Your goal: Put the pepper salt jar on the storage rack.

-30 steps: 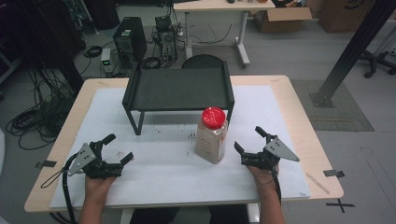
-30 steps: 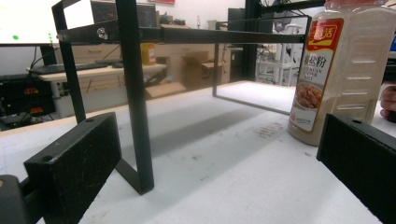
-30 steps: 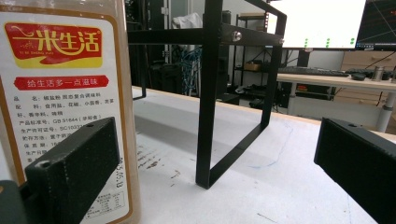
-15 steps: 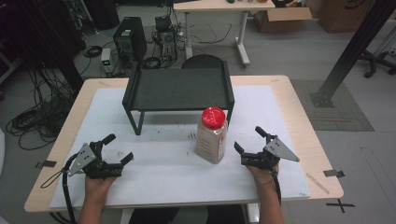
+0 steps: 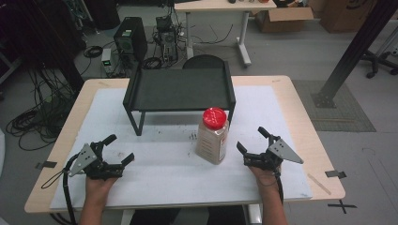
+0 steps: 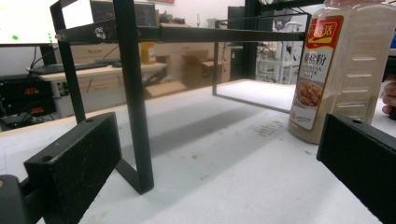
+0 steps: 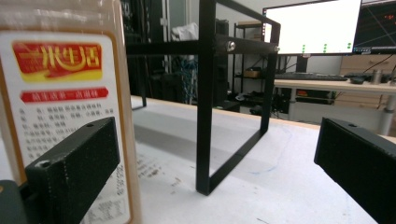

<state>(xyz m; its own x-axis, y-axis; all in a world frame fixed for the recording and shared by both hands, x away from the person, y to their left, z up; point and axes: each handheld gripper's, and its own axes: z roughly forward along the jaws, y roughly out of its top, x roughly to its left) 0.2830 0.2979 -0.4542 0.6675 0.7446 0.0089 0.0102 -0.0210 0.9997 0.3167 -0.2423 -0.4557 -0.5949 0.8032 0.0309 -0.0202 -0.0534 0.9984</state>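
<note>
Right gripper (image 5: 254,145) released, jaws wide, just beside spice jar (image 5: 212,136) at your 1 o'clock. Left gripper (image 5: 118,148) released too. Pre-grasp step; next, centre jar between jaws, clench.

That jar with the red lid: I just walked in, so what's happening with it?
A person sits at the table with a tool in each hand. The jar stands upright and untouched in front of the black rack. The right tool rests open just beside the jar; the left tool rests open farther off. Nothing is gripped.
</note>
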